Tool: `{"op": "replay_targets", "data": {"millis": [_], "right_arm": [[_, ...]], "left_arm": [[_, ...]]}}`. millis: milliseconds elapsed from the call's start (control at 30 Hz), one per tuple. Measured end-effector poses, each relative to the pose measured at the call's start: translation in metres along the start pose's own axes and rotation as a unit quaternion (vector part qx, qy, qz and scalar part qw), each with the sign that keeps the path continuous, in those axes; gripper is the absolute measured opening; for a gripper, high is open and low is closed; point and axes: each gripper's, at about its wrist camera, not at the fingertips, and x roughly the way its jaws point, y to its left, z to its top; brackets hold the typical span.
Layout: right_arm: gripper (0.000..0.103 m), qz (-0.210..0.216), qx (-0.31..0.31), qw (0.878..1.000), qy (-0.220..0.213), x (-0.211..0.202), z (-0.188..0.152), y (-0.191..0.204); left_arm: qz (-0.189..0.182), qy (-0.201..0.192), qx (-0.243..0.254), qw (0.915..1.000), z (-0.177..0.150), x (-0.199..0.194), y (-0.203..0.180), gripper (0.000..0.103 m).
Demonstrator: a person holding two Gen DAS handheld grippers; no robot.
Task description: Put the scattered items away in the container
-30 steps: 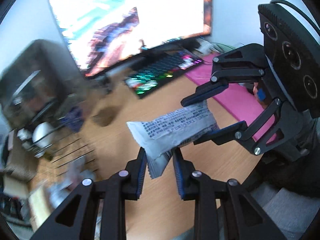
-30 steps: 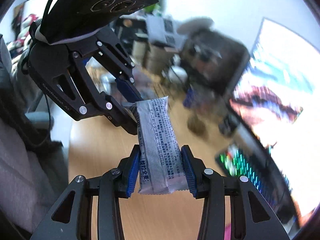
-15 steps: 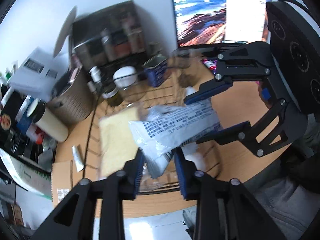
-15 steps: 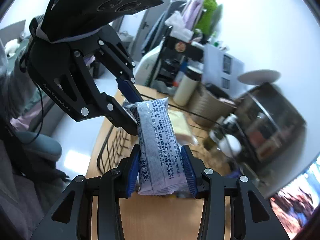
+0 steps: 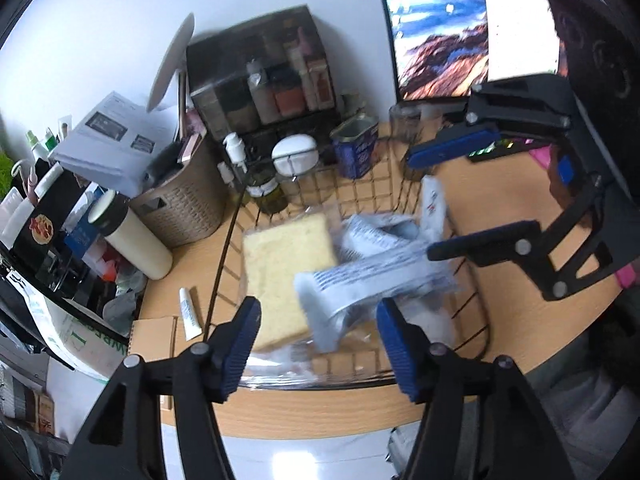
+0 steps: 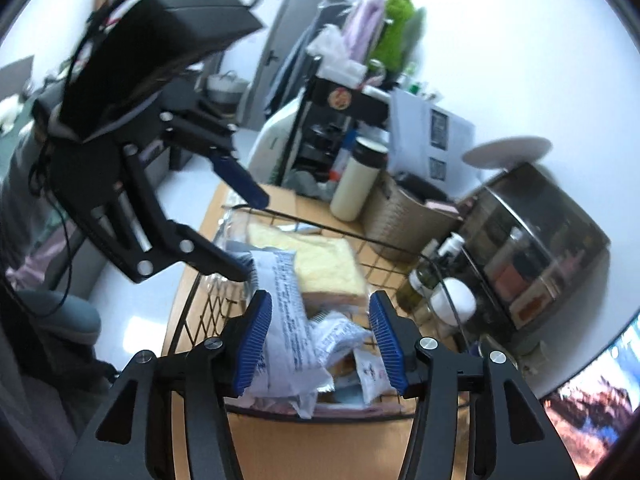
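Both let go | your left gripper (image 5: 316, 344) and right gripper (image 6: 320, 340) were clamped on the silver packet (image 5: 360, 284) half a second ago, now spread wide | packet dropping into the wire basket (image 5: 224, 256) beside the bread (image 5: 280, 268) | one item tidied.

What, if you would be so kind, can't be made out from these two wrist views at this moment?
- Grey snack packet: motion-blurred in the left wrist view, so its print is unreadable and whether it has landed is unclear.
- Wire basket floor: hidden by the bread slice and wrappers in the right wrist view.
- Organiser box contents: blurred in the left wrist view.
- Monitor: cut off by the top edge and the right gripper.
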Motion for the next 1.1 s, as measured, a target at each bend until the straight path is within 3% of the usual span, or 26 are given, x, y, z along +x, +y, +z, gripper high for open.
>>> {"op": "replay_targets", "data": {"millis": [200,300,400,467,600,700,833,900,1100], "right_arm": [[0.052,-0.051,0.083,0.995,-0.008,-0.056,-0.010,-0.003],[0.054,-0.090,0.147,0.985,0.005,-0.086,-0.019,-0.003],[0.057,-0.134,0.248,0.959,0.033,-0.117,-0.038,-0.004],[0.057,-0.180,0.319,0.928,0.072,-0.136,-0.059,-0.002],[0.057,-0.301,0.384,0.863,0.133,-0.167,-0.089,0.014],[0.057,-0.348,0.422,0.826,0.137,-0.190,-0.102,0.025],[0.057,-0.393,0.470,0.779,0.131,-0.209,-0.110,0.032],[0.057,-0.409,0.480,0.764,0.136,-0.210,-0.112,0.038],[0.057,-0.432,0.496,0.739,0.147,-0.204,-0.113,0.042]], "left_arm": [[-0.014,-0.039,-0.039,0.9984,0.018,-0.019,-0.034,0.068],[-0.021,-0.055,-0.062,0.9964,0.027,-0.025,-0.061,0.068],[-0.040,-0.065,-0.072,0.9944,0.034,-0.029,-0.096,0.068],[-0.044,-0.066,-0.068,0.9946,0.038,-0.031,-0.121,0.069],[-0.037,-0.064,-0.057,0.9957,0.040,-0.037,-0.160,0.069],[-0.038,-0.056,-0.057,0.9960,0.036,-0.039,-0.179,0.071],[-0.007,-0.043,-0.046,0.9980,0.025,-0.037,-0.196,0.072],[-0.006,-0.033,-0.053,0.9980,0.021,-0.035,-0.197,0.074],[-0.035,0.014,-0.071,0.9967,0.017,-0.018,-0.189,0.075]]}}
